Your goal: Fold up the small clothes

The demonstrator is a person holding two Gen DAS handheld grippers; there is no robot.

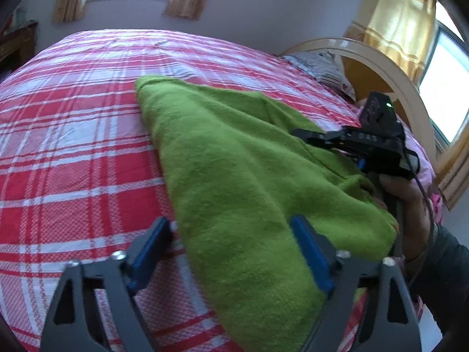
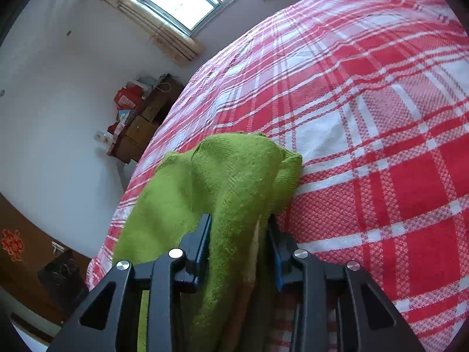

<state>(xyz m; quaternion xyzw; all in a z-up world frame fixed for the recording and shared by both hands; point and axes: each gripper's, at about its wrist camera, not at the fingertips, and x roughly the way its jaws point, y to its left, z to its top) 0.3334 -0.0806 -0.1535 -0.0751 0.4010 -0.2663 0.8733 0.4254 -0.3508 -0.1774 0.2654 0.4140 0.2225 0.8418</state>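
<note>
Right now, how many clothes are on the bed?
1: a green garment draped on the plaid bed, one end between the right tool's fingers. Others may lie out of view.

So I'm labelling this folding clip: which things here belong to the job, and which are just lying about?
Part of the job:
- green garment, draped on the plaid bed sheet
- right gripper, shut on it
- left gripper, open around its edge

Just lying about:
- pillow by the headboard
- cluttered wooden dresser
- curtains
</note>
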